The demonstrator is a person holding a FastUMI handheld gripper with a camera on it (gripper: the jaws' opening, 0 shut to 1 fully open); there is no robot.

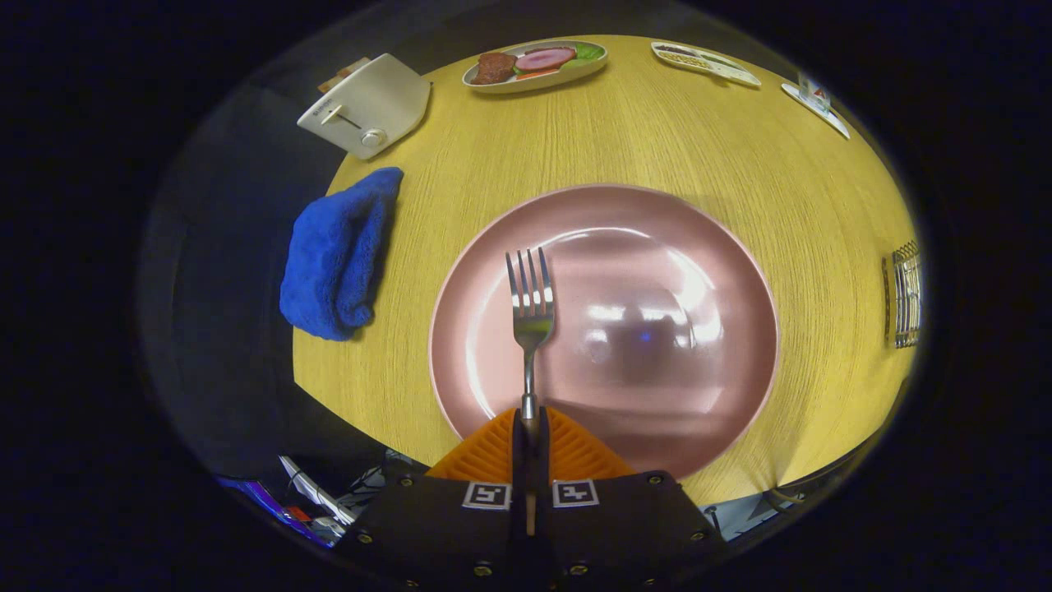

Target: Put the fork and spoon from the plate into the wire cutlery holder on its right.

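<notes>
**Fork clamped, held over plate**

Gripper (530, 423) is closed on the fork (531, 308): both orange fingers (485, 452) pressed together on the handle, handle running back between them. Tines point straight ahead, away from the fingers, fork head over the left-centre of the pink plate (707, 247). Can't tell if the tines touch the plate or sit just above it.

Plate sits on the yellow wood table (641, 131), just ahead of the fingers. No spoon visible on it, only glare patches.

Wire cutlery holder (904, 294) is far out to the right of the plate, well apart from it, near the table edge.

Other stuff: blue cloth (337, 259) bunched at the table's left edge beside the plate; white toaster (368, 105) beyond the cloth; oval dish with food (534, 64) at the far side of the table; two more flat dishes (705, 62) (815, 103) further right along the far edge, contents too small to make out.
</notes>
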